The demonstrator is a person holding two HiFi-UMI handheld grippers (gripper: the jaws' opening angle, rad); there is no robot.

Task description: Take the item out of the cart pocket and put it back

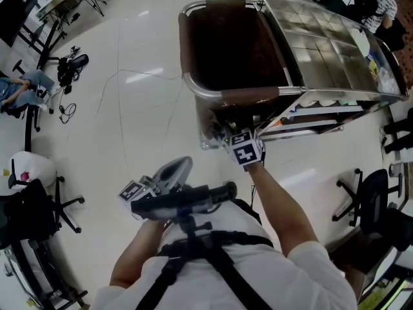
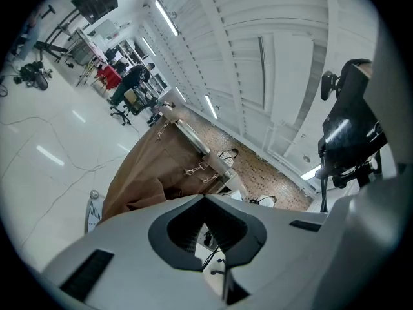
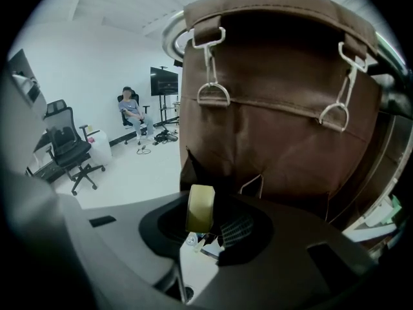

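Note:
A yellowish tape roll [image 3: 201, 207] stands on edge between the jaws of my right gripper [image 3: 213, 228], which is shut on it. The roll hangs just in front of the brown fabric bag [image 3: 277, 121] on the cart's end, near a dark pocket opening [image 3: 210, 170] low on the bag. In the head view the right gripper's marker cube [image 1: 246, 150] is against the lower end of the cart [image 1: 193, 86]; its jaws are hidden there. My left gripper [image 1: 169, 178] is held back by the person's waist, open and empty [image 2: 206, 237].
The cart has a metal top [image 1: 322, 44] and shelves [image 1: 322, 115] to the right. Office chairs [image 1: 371, 202] stand right and left [image 1: 32, 205]. Cables [image 1: 116, 76] trail over the white floor. A person [image 3: 132, 112] sits far off near a monitor.

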